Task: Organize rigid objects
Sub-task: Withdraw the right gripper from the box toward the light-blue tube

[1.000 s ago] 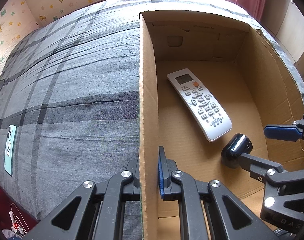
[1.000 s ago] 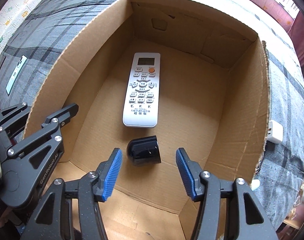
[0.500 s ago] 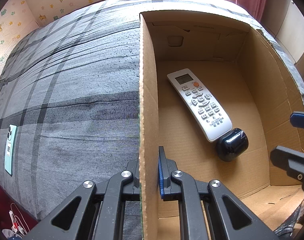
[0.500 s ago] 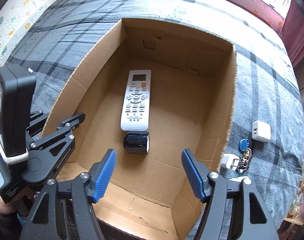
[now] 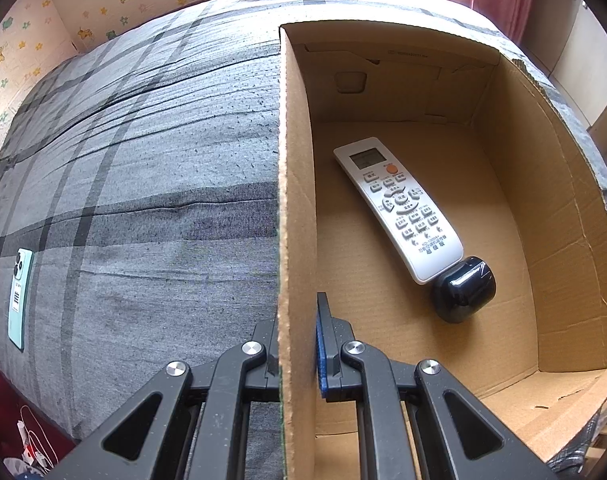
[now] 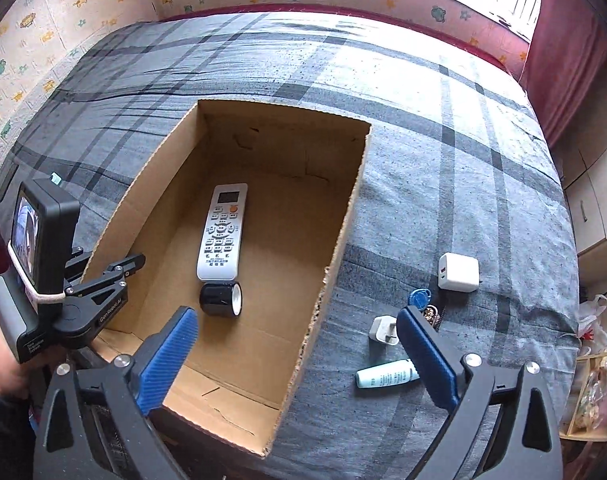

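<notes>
Two things lying on the floor of the cardboard box point(image 6: 345, 216): white remote control point(image 6: 222, 232) stretching lengthwise, screen end far, and black cylindrical object point(image 6: 220, 300) on its side, touching the remote's near end. Sitting on a grey plaid bedspread point(image 6: 423, 120), the box opening upward. Clamping the box's left wall, left gripper point(image 5: 297, 344), one finger outside and one blue-padded finger point(image 5: 323, 348) inside, clenched on the cardboard. Hovering above the box's near right corner, right gripper point(image 6: 299, 360), blue pads spread wide, grasping nothing. Resting on the bedspread right of the box: white charger block point(image 6: 458, 272), blue key fob point(image 6: 420, 298) with keys, white plug adapter point(image 6: 384, 330), and pale blue tube point(image 6: 385, 374) partly hiding behind the right finger. Lying well apart on the bedspread's left, mint green phone point(image 5: 19, 298), back facing up.
</notes>
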Demonstrator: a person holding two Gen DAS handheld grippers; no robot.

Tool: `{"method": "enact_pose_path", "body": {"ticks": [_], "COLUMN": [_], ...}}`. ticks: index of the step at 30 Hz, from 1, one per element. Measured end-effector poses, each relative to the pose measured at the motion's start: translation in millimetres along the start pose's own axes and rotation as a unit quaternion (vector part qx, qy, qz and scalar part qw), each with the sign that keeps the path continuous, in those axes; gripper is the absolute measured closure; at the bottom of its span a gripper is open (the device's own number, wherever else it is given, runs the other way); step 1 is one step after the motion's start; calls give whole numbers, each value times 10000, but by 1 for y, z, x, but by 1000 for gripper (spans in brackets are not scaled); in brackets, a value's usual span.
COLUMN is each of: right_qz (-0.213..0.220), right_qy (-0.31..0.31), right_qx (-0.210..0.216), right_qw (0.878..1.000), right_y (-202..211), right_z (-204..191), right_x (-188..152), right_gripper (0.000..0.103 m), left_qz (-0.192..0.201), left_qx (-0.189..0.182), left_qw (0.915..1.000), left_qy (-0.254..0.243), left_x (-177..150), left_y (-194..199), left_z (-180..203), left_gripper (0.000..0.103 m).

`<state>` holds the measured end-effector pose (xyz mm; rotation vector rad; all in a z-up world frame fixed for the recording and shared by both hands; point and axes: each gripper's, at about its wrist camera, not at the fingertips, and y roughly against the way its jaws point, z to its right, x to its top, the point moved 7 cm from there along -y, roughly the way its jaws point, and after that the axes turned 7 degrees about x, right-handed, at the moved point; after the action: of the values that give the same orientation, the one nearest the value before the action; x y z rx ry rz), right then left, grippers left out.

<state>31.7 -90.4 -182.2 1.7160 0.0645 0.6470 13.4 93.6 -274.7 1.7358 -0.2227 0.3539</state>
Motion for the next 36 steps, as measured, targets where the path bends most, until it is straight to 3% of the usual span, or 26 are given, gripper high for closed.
{"method": "enact_pose_path", "body": {"ticks": [14,22,36], "right_qz": [122,-36,-294], "right_qy": [-297,-329,-217], "right_qx": [-357,-457,-250], "right_qw": [9988,9984,9990], "right_y": [7,-9,-48], "right_z": [68,93,113], "right_x": [-23,-42,-75], "right_gripper": [0,0,0], "left_qz": [-12,-24,-21], "left_qx": [-10,13,22], "left_qw": [10000,10000,10000], "left_qy": [16,-10,-6], "left_x": [0,1,1], "left_y": [0,0,-1], "left_z": [0,0,1], "left_gripper": [91,91,91]}}
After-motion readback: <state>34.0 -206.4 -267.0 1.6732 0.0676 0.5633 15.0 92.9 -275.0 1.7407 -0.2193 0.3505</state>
